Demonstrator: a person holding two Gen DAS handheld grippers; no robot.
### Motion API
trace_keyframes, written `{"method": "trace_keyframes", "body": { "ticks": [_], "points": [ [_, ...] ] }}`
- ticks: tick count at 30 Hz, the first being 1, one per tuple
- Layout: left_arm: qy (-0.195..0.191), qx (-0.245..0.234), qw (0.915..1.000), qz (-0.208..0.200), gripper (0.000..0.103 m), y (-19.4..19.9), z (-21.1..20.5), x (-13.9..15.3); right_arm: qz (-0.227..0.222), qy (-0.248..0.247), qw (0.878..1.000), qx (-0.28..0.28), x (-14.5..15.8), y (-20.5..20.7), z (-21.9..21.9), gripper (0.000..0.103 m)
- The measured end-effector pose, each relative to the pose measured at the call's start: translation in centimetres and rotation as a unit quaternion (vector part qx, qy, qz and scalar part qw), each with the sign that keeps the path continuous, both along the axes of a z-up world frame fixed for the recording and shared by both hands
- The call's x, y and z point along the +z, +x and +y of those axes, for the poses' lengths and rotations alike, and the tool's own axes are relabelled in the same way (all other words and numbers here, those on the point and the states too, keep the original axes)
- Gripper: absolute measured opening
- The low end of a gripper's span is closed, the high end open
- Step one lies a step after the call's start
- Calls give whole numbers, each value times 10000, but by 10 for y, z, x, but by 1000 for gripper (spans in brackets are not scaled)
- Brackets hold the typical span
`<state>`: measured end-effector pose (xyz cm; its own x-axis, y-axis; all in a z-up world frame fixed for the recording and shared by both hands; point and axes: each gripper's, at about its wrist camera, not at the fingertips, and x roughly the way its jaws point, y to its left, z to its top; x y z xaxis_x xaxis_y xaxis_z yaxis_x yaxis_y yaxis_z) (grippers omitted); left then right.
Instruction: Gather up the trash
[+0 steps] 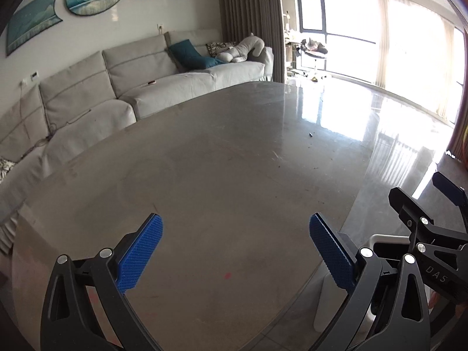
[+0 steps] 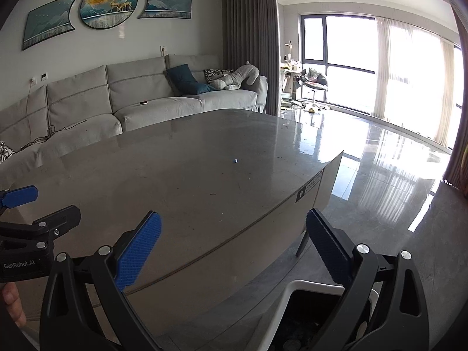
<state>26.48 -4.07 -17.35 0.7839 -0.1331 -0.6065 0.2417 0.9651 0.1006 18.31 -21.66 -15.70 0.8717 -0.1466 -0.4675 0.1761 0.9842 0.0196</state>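
I hold my left claw (image 1: 235,245) over the near part of the desk (image 1: 222,152), its blue pads spread wide with nothing between them. My right claw (image 2: 234,245) hangs off the desk's near right corner, equally wide and empty, right above the white bin (image 2: 292,288) that stands on the floor (image 2: 380,204) there. I judge it sits there because that bin is where the trash goes; the bin's mouth is dark and I cannot tell what lies inside.

The desk looks almost bare. What is left for me is small: a tiny dark scrap (image 1: 310,134) far out on the right side of the top, close to the bright glare, plus a scatter of fine crumbs around it. In the right view a tiny bluish speck (image 2: 235,161) lies near the middle. The dark scrap looks slightly longer than wide, its long axis slanting from near right to far left, though it is too small to be sure. It lies flat, well apart from both claws, so the next reach goes far and right, I judge
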Motion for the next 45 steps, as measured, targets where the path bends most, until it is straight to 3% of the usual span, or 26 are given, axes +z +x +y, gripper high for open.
{"method": "trace_keyframes", "body": {
  "ticks": [9, 13, 29, 45],
  "points": [
    [-19, 498, 9988, 10, 98, 5, 49, -1, -119, -59, 9987, 485, 19, 14, 43, 98],
    [-23, 763, 9969, -210, 98, 1, 66, 1, -189, -45, 9976, 658, 27, 17, 55, 98],
    [-183, 1414, 9898, -25, 98, -7, 109, -6, -188, -70, 9925, 1209, 29, 32, 96, 98],
    [-316, 1441, 9890, 55, 98, -1, 116, -8, -117, -97, 9915, 1291, 24, 30, 98, 98]
  ]
}}
